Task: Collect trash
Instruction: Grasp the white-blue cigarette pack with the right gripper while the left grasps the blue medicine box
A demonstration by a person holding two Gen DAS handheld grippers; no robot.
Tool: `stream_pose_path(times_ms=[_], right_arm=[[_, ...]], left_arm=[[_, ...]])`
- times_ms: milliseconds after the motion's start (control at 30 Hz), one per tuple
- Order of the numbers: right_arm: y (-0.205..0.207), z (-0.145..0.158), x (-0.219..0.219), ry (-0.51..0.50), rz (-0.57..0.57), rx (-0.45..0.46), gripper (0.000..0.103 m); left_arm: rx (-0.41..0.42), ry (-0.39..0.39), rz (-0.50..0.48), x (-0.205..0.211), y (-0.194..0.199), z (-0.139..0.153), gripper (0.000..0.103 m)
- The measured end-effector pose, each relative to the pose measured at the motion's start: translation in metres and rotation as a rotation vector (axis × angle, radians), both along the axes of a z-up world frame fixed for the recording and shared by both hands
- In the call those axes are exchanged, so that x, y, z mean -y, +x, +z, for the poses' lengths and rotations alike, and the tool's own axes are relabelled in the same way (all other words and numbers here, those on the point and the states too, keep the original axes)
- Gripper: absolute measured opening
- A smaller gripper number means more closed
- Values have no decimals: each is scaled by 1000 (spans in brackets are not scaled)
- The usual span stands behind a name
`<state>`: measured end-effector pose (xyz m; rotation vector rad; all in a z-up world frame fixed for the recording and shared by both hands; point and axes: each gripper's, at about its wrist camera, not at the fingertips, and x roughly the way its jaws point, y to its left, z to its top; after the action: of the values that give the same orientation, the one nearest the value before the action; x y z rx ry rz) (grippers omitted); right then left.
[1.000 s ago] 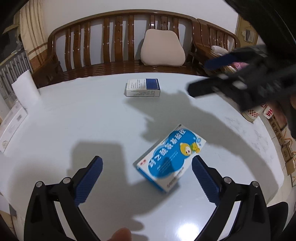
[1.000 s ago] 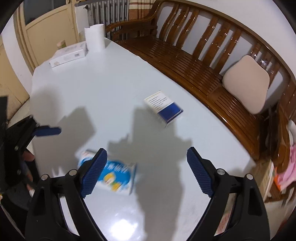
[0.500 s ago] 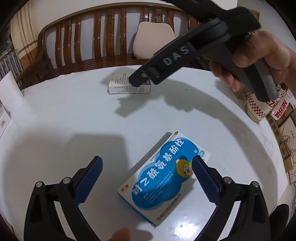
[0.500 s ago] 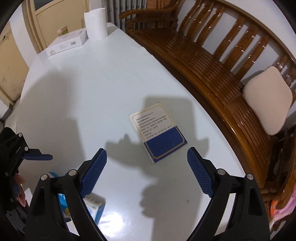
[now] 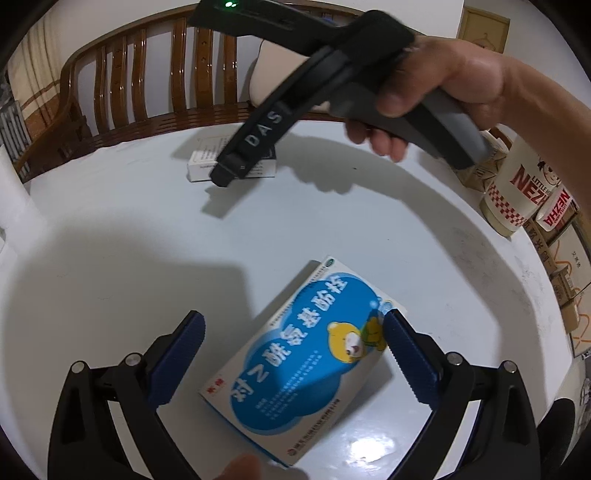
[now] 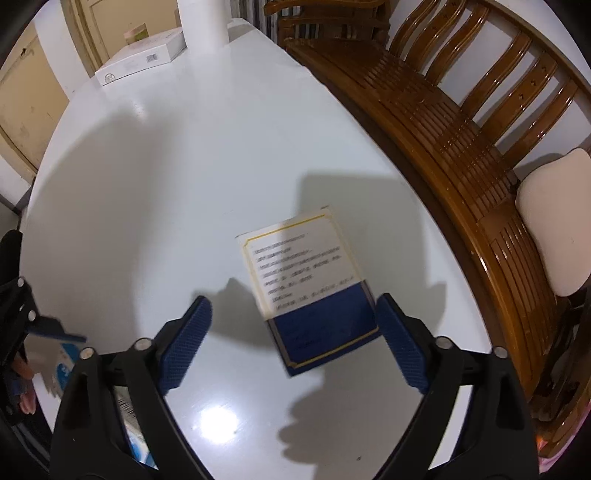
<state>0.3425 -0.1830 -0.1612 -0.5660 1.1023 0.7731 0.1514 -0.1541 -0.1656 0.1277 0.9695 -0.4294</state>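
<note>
Left wrist view.
- Left gripper (image 5: 291, 332): wide open, holding nothing. Its two blue pads straddle the blue box.
- Blue box (image 5: 303, 365): carton with a cartoon bear, lying flat on the white table (image 5: 110, 258). Its long axis runs diagonally, from near-left to far-right, so it sits skewed across the gap. The right pad is just beside, possibly touching, the far-right corner; the left pad stands well apart from the near-left edge.
- Right gripper (image 5: 225, 177): seen from outside, held in the right hand (image 5: 436, 85), reaching down over the dark box (image 5: 199, 162) at the far side of the table. Its opening cannot be judged here.
- Paper cups (image 5: 517, 188): off the table's right edge.

Right wrist view.
- Right gripper (image 6: 293, 321): wide open, holding nothing.
- Dark box (image 6: 314, 291): flat on the table, white printed half far, dark blue half near. Its long axis points roughly away from the gripper, slightly tilted. The blue end lies between the pads, close against the right one, with a broad gap to the left.
- White box (image 6: 144, 59) and paper roll (image 6: 203, 22): far end of the table.
- Wooden bench (image 6: 443, 110) with cushion (image 6: 554, 225): beside the table.

Judgement: each gripper is nearer its own box; the left likely needs some rotation before closing.
</note>
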Motion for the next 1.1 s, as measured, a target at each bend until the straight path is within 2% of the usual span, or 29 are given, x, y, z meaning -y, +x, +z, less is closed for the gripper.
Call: stream_pose_path(times_ms=[300,367,467,533,633,700,767,933,1100], right_arm=[[16,-17,-2,-19,14,-20,92],[18,-19,0,-9,18,-32,94],[19,-19,-1,-3,16,-24,94],[18,-19,-2,1,15,-20,94],[17,-18,-3,18,16,-19,88],[16,-16,-2,28,12,-13,76],[15,-13,-2,38,12,-5,66],[11,-13,-4,35,5,8,63],[7,-14,0,56,-53,36,62]], left_arm=[[-32,-18,-53,7,2,-5,95],[-46,1,-80,9,-2,-10,95],[-18,41,-97,12,-9,-13,90],[-9,38,-79,8,-8,-12,79],[-8,42,-62,5,-4,-10,66],[-11,42,-62,5,-4,-9,62],[-17,36,-50,3,-4,-8,61],[-26,38,-19,1,-4,-8,61],[-43,33,16,-6,-2,-5,60]])
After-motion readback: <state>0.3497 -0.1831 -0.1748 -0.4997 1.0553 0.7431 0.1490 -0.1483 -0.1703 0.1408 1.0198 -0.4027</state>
